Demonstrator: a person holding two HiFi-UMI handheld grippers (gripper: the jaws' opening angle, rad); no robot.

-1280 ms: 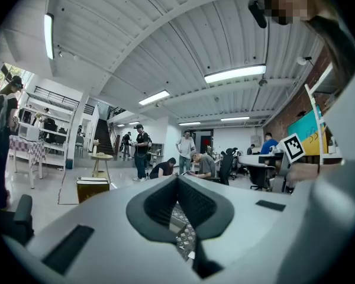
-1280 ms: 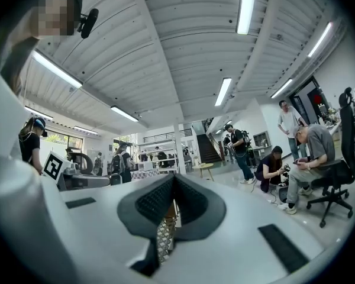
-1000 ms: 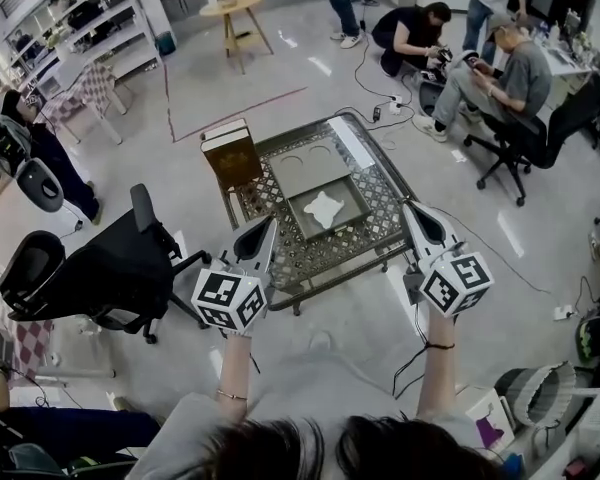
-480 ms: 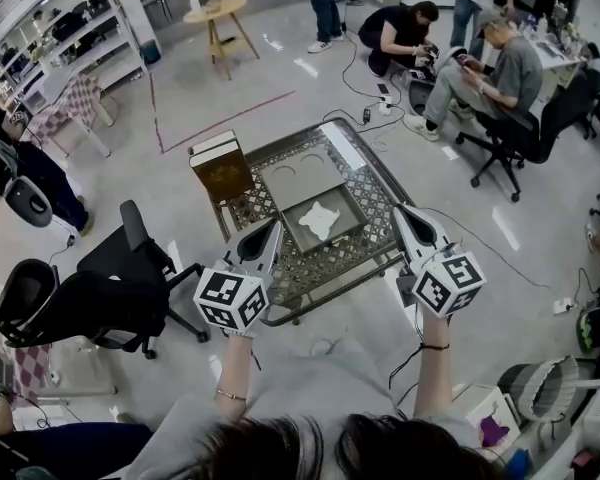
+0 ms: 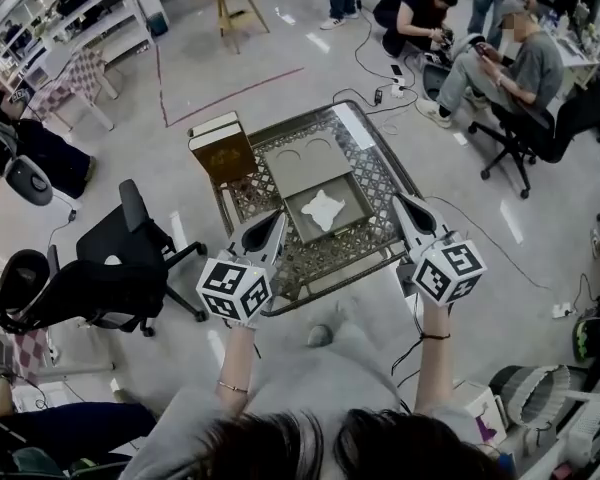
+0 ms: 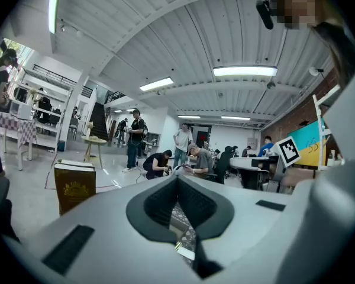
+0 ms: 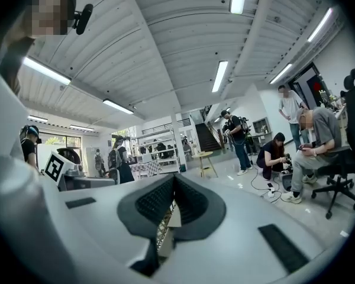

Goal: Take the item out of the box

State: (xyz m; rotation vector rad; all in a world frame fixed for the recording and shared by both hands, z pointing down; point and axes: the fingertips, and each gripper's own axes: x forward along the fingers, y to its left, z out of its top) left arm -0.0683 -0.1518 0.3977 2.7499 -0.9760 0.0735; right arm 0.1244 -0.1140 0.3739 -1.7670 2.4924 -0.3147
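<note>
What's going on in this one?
A person stands at a lattice-topped table with a gripper in each hand. The left claw and the right claw are held at the table's near side, both shut and empty. The open grey box sits between them with the white item lying inside, not yet touched.

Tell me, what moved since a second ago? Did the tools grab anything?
The person stepped closer, so both tools came a little nearer the table. The left tool and right tool now sit on either side of the open box in the head view. Nothing was grabbed or let go. Both tools stay shut and empty, and the white item still lies in the box.
</note>
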